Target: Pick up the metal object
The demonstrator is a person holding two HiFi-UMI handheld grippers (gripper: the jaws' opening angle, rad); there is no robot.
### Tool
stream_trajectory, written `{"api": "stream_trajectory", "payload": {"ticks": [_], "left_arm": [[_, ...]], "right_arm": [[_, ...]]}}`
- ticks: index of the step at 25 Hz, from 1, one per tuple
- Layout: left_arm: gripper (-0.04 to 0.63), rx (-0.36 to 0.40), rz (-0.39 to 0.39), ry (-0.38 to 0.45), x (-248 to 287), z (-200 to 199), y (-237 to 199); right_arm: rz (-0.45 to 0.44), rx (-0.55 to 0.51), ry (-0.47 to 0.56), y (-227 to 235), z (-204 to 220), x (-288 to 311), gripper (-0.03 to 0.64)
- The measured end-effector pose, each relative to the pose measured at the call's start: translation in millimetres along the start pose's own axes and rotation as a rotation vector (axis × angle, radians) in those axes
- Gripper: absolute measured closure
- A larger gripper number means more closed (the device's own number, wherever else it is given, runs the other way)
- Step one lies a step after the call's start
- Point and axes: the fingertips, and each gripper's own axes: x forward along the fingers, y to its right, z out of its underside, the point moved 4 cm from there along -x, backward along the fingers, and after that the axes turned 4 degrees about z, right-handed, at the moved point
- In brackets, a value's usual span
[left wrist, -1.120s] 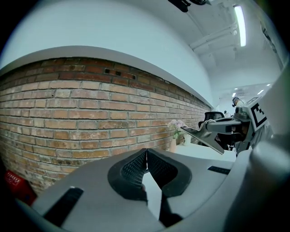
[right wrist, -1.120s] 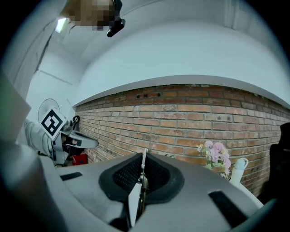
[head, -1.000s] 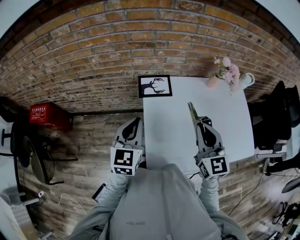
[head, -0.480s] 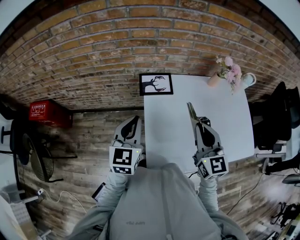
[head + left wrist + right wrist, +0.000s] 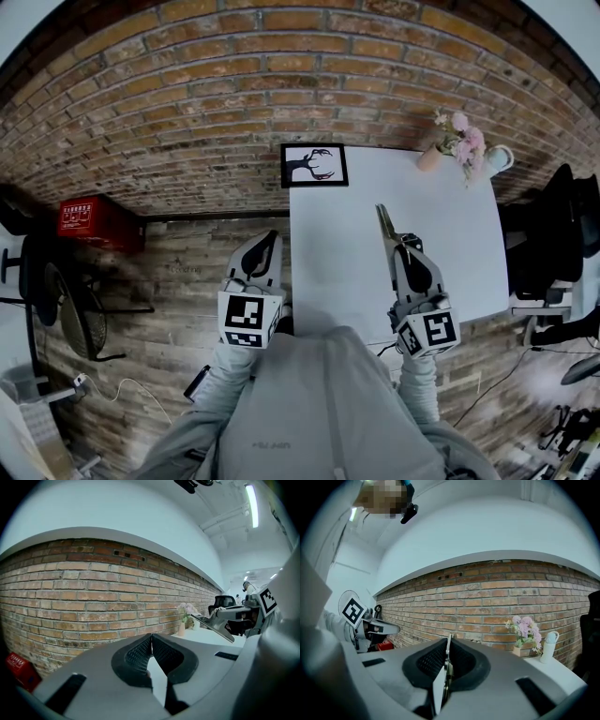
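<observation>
Grey thin flat metal object [image 5: 385, 223], head view, juts from right gripper [image 5: 400, 246] above white table [image 5: 469, 244], same as a second ago: pickup looks done. Left gripper view: left gripper [image 5: 151, 643] pressed together, empty. Right gripper view: jaws pinching it.

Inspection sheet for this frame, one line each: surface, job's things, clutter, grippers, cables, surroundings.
Surface: white table, mostly bare.
Job's things: metal object, held above the table by the right hand-held gripper.
Clutter: framed picture, flower vase and white jug along the far edge.
Grippers: right shut on the metal object; left hand-held gripper shut, empty, beside the table's left edge.
Cables: white cable on the floor at left.
Surroundings: brick wall, red box, fan, black chair.
</observation>
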Motion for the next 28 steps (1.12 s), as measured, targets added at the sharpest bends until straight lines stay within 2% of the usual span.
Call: {"api": "stream_trajectory", "payload": {"ticks": [13,28], "left_arm": [[0.567,0.000,-0.005,-0.009,-5,3,-2],[0.567,0.002,0.000,-0.010,-5,5,-4]], "right_arm": [[-0.017,0.003,-0.002,-9,3,0,0.588],[0.002,0.015,-0.004,-11,4,-6,0.588]]}}
